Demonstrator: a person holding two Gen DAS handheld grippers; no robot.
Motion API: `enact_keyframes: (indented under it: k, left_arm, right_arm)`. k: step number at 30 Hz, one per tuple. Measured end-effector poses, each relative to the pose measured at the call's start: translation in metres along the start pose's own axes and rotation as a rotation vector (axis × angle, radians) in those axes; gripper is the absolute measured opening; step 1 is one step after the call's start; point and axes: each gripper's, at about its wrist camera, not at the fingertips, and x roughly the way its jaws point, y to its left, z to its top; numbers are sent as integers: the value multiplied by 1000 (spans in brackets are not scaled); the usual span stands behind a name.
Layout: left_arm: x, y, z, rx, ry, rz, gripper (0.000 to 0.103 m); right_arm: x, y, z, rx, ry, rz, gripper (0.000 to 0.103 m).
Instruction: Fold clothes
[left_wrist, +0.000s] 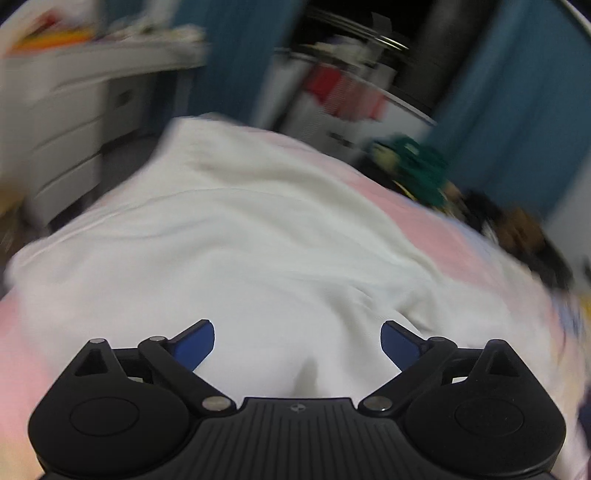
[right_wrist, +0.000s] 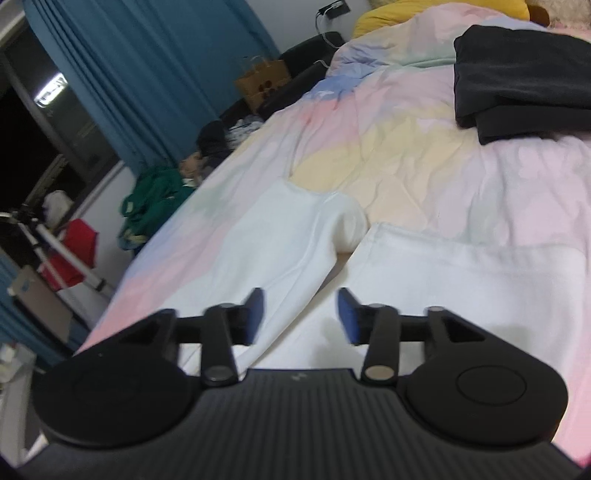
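A white garment lies spread over the pastel bed cover, wrinkled toward the right. My left gripper hangs over its near part, wide open, nothing between the blue pads. In the right wrist view the same white garment lies flat with a long sleeve stretched away from me, its cuff end rounded. My right gripper stands open above the spot where the sleeve meets the body, holding nothing. The left view is blurred by motion.
A folded black garment lies on the bed cover at the far right. A green cloth heap and a brown paper bag sit beside the bed. Blue curtains, a white drawer unit and a drying rack surround it.
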Motion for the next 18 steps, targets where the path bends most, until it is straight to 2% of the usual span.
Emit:
enact_keyframes:
  k: [1, 5, 10, 12, 15, 18]
  left_arm:
    - [-7, 12, 4, -47, -8, 11, 98]
    - [-37, 60, 18, -237, -39, 54, 98]
    - [-52, 101, 19, -321, -48, 120, 98]
    - [-51, 116, 14, -402, -19, 115, 98]
    - [-39, 135, 9, -504, 28, 75, 98]
    - [-23, 142, 7, -528, 84, 33, 97]
  right_arm:
    - [-7, -2, -1, 7, 6, 16, 63]
    - [-23, -20, -7, 71, 33, 33, 64]
    - [-34, -58, -11, 262, 60, 28, 64]
    - [-36, -72, -12, 322, 78, 29, 64]
    - [-44, -88, -11, 343, 109, 55, 64]
    - [-61, -104, -8, 351, 129, 89, 64]
